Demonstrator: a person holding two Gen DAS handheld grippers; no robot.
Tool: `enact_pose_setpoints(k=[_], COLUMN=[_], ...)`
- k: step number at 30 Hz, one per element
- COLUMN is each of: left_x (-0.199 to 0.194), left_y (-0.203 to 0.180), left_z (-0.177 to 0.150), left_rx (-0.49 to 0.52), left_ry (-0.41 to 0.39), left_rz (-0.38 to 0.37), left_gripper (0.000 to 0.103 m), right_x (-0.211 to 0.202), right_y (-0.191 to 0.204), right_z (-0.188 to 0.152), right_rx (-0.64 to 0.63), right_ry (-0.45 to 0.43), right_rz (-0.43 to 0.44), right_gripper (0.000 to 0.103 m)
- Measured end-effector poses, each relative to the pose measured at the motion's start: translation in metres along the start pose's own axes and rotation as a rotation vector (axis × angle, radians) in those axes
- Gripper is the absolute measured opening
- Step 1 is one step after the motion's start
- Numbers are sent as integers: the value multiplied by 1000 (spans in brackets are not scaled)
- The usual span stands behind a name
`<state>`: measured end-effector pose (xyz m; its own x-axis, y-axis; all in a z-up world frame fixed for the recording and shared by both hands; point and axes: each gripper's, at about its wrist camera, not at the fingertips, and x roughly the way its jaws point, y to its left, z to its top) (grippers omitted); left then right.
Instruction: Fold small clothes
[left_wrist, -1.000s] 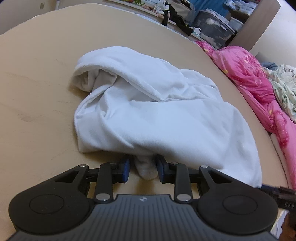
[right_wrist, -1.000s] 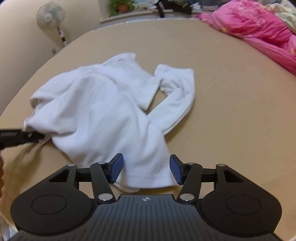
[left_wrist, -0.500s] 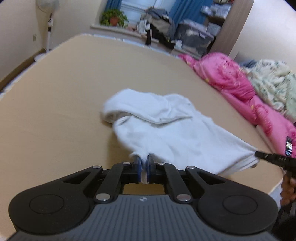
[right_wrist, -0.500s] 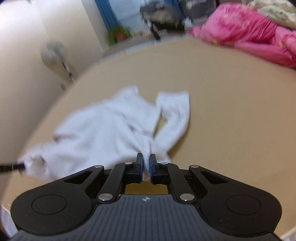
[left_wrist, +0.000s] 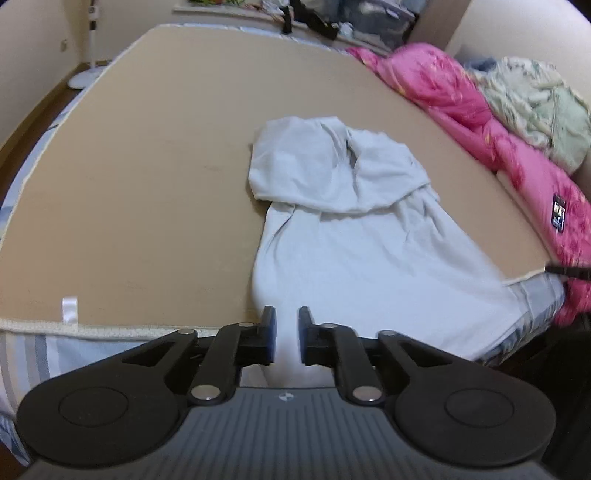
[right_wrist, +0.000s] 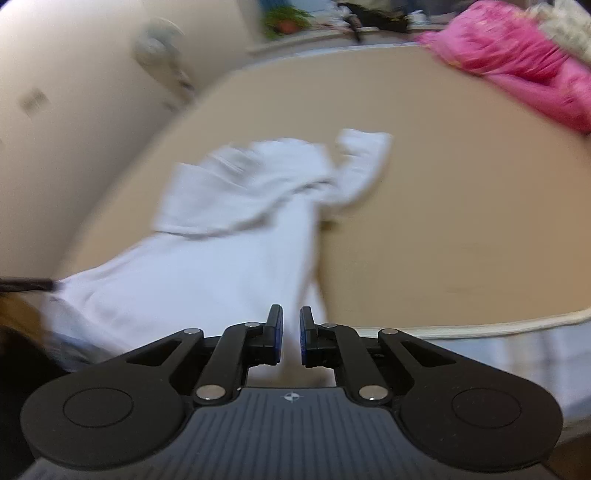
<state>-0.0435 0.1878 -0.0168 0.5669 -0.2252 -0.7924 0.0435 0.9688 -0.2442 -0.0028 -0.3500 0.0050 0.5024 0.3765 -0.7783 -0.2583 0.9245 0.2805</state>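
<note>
a bedroom, with a wide tan board (left_wrist: 140, 177) laid flat over a striped mattress (left_wrist: 33, 354) as the work surface. at far left in the left wrist view a fan base (left_wrist: 83, 77) stands on the floor by the wall. on the board, right of its middle, lies the white garment (left_wrist: 354, 243), its upper part folded back over itself and its lower hem drawn off the near edge of the board toward the cameras. the left gripper (left_wrist: 287, 334) is pinching one corner of that hem, white cloth bunched between its narrowly parted blue pads (left_wrist: 272, 336). further right, a pink quilt (left_wrist: 491, 122) is heaped along the board's far side with a pale floral blanket (left_wrist: 535, 110) on top. the right wrist view is blurred: the garment (right_wrist: 229, 240) stretches from the board to the right gripper (right_wrist: 291, 338), which is clamped on the other hem corner, one sleeve (right_wrist: 364, 158) lying out to the right on the board.
</note>
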Motion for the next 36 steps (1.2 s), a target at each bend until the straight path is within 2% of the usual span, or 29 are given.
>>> enact_pose_setpoints(k=[1,4,7,9,11,13,15,17,18,20,21,23,25,26,27,28,29,30,32,34,36], left_x=[4,25,52,77,104,133,163,195,212,251,266,295,321,328,335,337,334,322,290,252,212], left_y=[3,4,-6,-20,-40,-66,-94,-121,-134,-163,-174,-196,-214,-218,-220,-217,-210,-200,-169,-112,-35], left_z=[5,35,66,86,100,109,117,123,125,129,129,127,126,126,128,133,138,145,161,184,202], left_rx=[-15,-18,44,72,115,179,238,289,313,359,380,435,491,519,542,548,545,544,508,354,148], left_ry=[-12,-56,-120,-132,-145,-145,-144,-143,-136,-113,-102,-83,-95,-99,-94,-78,-76,-111,-189,-247,-309], left_rz=[2,-35,-19,-14,-15,-23,-36,-52,-59,-45,-37,-16,30,58,80,79,71,68,96,137,214], left_gripper=[24,26,26,35,38,41,54,61,66,77,78,78,74,57,24,6,5,5,5,5,5], right_x=[2,16,54,90,127,160,188,205,207,207,208,205,202,203,204,203,205,207,208,210,209], right_y=[-4,-21,-30,-28,-26,-19,-15,-13,-12,-8,-5,-4,-7,-6,-8,-9,-9,-8,-15,-18,-17], right_z=[5,35,68,89,101,101,96,93,95,99,100,102,101,102,102,102,105,108,113,114,118], right_rx=[10,87,116,92,75,43,38,59,70,45,31,49,40,41,45,46,41,39,44,46,38], right_ry=[-16,-91,-115,-76,-28,14,48,114,107,102,116,117,118,123,127,136,146,147,135,114,95], right_rz=[-36,-37,-33,-30,3,-10,1,-16,-23,-31,-31,-16,-7,-3,6,21,32,27,27,43,42], right_gripper=[26,34,38,39,41,42,42,42,40,14,3,3,3,3,3,3,4,8,8,22,28])
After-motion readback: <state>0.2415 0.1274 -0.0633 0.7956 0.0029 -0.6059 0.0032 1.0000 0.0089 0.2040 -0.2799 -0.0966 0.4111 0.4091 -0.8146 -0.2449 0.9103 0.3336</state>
